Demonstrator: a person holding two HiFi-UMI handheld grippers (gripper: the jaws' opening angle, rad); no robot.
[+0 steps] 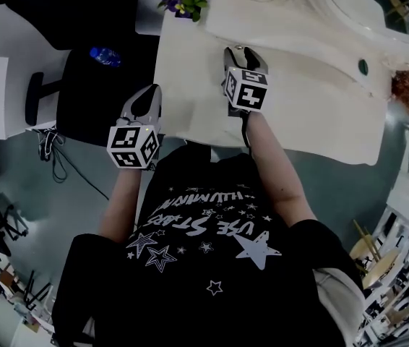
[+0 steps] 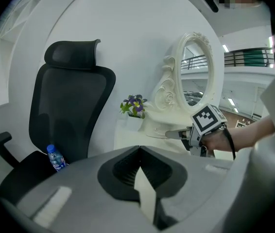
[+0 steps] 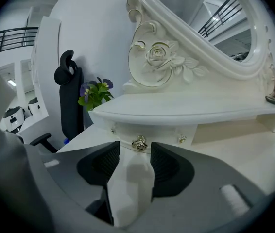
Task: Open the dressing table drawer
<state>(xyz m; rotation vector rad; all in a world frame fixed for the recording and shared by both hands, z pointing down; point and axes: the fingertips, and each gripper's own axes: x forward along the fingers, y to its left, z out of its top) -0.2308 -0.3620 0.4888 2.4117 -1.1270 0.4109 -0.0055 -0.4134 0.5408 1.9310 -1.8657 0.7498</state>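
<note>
Status: drawer (image 3: pixel 159 135) shut, its front sitting flush under the shelf (image 3: pixel 191 108). No step of the opening is done yet.

Right gripper (image 3: pixel 135 152): jaws spread apart, holding nothing. The drawer's small metal knob (image 3: pixel 139 142) lies just ahead of the tips, centred on the gap, apparently untouched.

Left gripper (image 2: pixel 138 150): clenched on nothing. It is left of the right gripper and further back, off the table's edge, facing the black chair (image 2: pixel 69 110).

Left to do (my judgement): ease the right gripper forward over the knob, close on it, then draw straight back toward the body.

Clearances:
- Above the right jaws: the shelf overhangs close, so little room upward.
- Below and to their right: bare tabletop (image 3: pixel 239 152).
- Ahead-left: flowers (image 3: pixel 94 93), well apart.
- Behind: the head view shows the table's near edge, then the person's torso. The pull-back path looks open, though the body bounds it.
</note>
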